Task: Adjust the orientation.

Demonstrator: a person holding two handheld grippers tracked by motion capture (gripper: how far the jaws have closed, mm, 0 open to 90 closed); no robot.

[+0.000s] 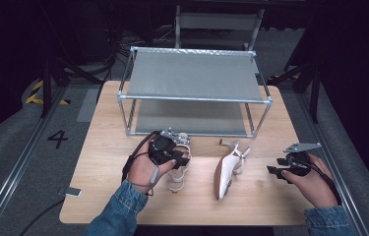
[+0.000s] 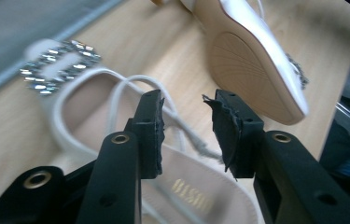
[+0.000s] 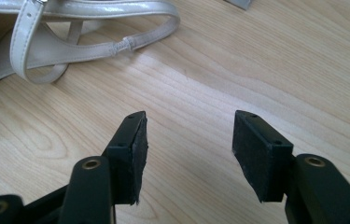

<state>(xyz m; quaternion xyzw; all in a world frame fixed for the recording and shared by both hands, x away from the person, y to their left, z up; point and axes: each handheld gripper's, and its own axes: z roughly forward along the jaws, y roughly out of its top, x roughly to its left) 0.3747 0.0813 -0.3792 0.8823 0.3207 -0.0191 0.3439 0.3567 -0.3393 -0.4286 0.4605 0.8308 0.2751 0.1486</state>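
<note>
My left gripper [image 2: 184,133] hangs with jaws parted over a strappy sandal [image 2: 116,140]. My right gripper [image 3: 189,154], jaws wide apart, sits beside the other sandal [image 1: 226,169] lying on the tabletop [image 1: 103,162].

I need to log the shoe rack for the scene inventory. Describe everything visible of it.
The shoe rack stands upright at the far half of the wooden table, beyond both white shoes. It has a frame of silvery metal-looking tubes joined at corner fittings, and two flat grey shelves, apparently fabric, one above the other. Both shelves are bare. Its feet rest on the tabletop; neither gripper touches it. A bright metal rail edges the top shelf's back.
</note>
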